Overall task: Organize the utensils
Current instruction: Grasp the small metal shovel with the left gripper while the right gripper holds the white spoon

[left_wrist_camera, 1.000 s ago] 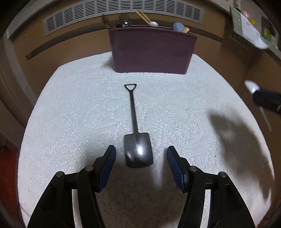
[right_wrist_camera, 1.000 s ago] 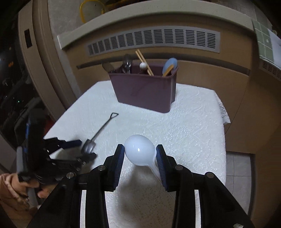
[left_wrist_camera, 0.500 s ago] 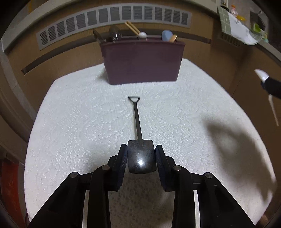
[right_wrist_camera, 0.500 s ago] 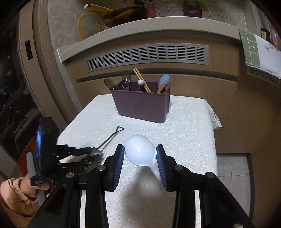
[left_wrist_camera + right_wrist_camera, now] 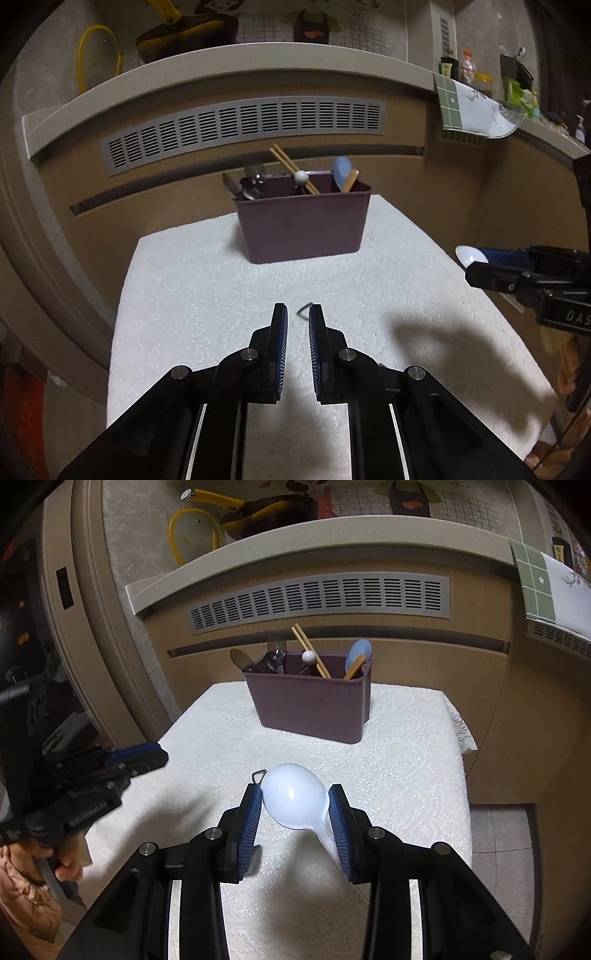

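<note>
White spoon point(image 5: 288, 799) clamped in right tongs point(image 5: 295, 790) over tablecloth point(image 5: 406, 775); left tongs point(image 5: 298, 314) narrow, grip unclear.

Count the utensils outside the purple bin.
2. A white spoon is clamped in the right gripper. A black utensil is in the left gripper, only its handle tip showing. Both are held above the table, short of the purple bin.
</note>
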